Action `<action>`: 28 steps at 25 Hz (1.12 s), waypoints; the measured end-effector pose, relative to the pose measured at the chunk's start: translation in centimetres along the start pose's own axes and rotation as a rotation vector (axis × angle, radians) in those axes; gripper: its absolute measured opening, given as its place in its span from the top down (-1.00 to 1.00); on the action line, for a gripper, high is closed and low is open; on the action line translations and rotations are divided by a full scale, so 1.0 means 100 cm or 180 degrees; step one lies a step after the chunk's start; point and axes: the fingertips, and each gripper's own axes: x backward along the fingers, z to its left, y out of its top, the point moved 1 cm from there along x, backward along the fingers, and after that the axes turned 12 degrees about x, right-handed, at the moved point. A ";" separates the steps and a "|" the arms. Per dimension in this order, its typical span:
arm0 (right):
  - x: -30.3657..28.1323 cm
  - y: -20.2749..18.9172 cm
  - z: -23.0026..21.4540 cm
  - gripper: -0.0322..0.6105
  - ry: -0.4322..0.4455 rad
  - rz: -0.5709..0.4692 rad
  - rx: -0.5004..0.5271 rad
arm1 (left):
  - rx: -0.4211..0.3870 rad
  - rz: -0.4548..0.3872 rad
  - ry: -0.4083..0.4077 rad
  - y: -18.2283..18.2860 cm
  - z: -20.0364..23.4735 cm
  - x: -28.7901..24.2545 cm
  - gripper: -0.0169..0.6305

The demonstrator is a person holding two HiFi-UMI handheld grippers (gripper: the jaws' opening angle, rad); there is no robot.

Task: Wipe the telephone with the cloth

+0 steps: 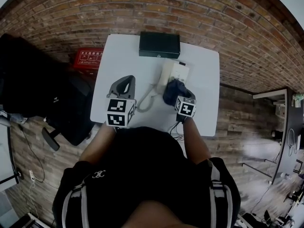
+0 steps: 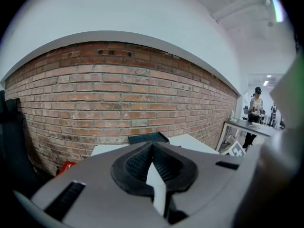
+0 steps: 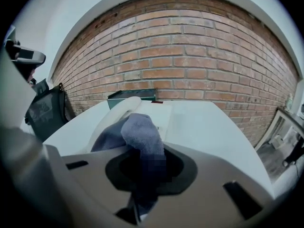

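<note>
A cream telephone [image 1: 174, 73] with its handset [image 3: 113, 114] along the left side lies on the white table [image 1: 204, 80]; its coiled cord [image 1: 145, 102] loops toward me. My right gripper [image 1: 176, 90] is shut on a blue-grey cloth [image 3: 137, 136], which rests bunched against the near end of the phone. The cloth [image 1: 172, 91] looks dark blue from the head view. My left gripper [image 1: 124, 85] hovers over the table left of the phone, jaws closed together with nothing between them [image 2: 153, 161].
A dark flat box [image 1: 159, 44] lies at the table's far edge against the brick wall. A red case [image 1: 88, 58] sits on the floor to the left, beside a black bag [image 1: 33, 80]. A person [image 2: 255, 109] stands far off by another table.
</note>
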 end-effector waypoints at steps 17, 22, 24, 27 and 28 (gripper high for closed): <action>-0.062 0.077 -0.076 0.84 -0.0300 -0.0002 0.0050 | 0.0035 -0.0023 0.0315 0.006 0.018 0.002 0.96; -0.074 0.098 -0.062 0.84 -0.0240 -0.0008 0.0235 | 0.0074 -0.0018 0.0380 0.005 0.025 0.001 0.96; -0.078 0.104 -0.047 0.84 -0.0187 -0.0030 0.0396 | 0.0089 -0.0010 0.0385 0.004 0.025 0.000 0.96; -0.084 0.104 -0.029 0.84 -0.0159 -0.0009 0.0665 | 0.0091 -0.0015 0.0380 0.003 0.024 -0.001 0.96; -0.083 0.104 -0.023 0.84 -0.0159 0.0015 0.0754 | 0.0092 -0.0015 0.0384 0.003 0.024 -0.001 0.96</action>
